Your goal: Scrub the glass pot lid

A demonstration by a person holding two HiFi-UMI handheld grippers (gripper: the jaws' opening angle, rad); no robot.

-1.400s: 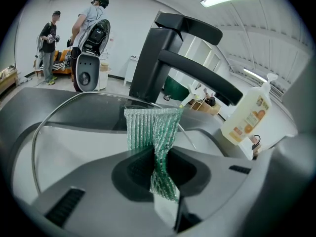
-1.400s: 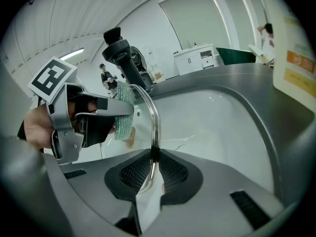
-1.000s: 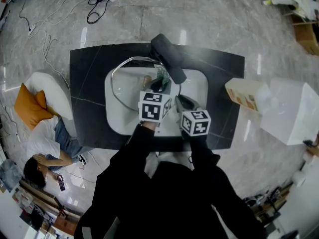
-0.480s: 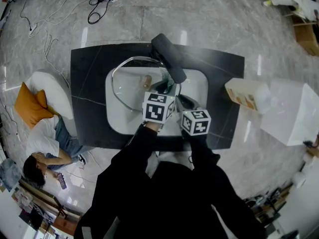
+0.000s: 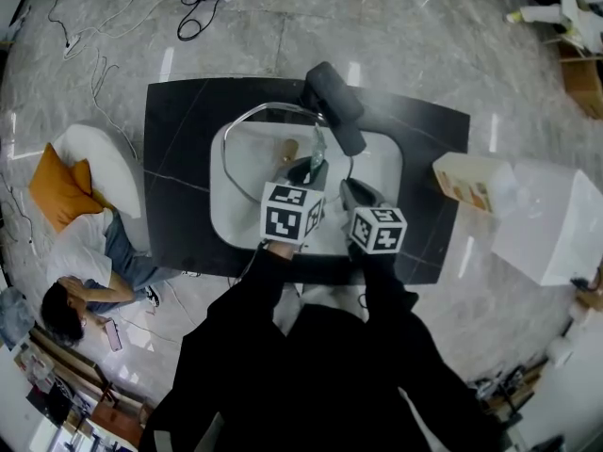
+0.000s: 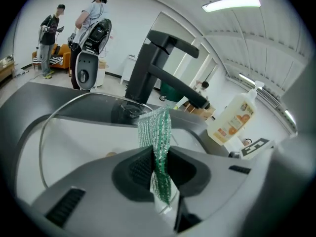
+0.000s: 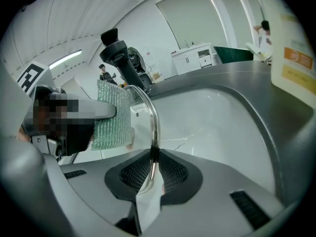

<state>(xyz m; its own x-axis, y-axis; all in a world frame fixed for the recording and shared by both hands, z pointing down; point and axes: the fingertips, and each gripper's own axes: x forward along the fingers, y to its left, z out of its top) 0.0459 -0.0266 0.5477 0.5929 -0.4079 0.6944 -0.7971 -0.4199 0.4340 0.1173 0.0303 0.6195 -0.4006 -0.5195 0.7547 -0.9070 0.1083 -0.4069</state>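
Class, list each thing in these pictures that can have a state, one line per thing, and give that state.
left gripper: shut on the scrub cloth.
scrub cloth: pinched, standing up out of the jaws.
right gripper: shut on the lid's metal rim.
glass pot lid: held by its rim, tilted over the sink.
faucet: no water seen running.
soap bottle: upright on the counter, pump top on.

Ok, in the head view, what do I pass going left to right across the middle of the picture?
orange cushion → left gripper → right gripper → soap bottle → white box
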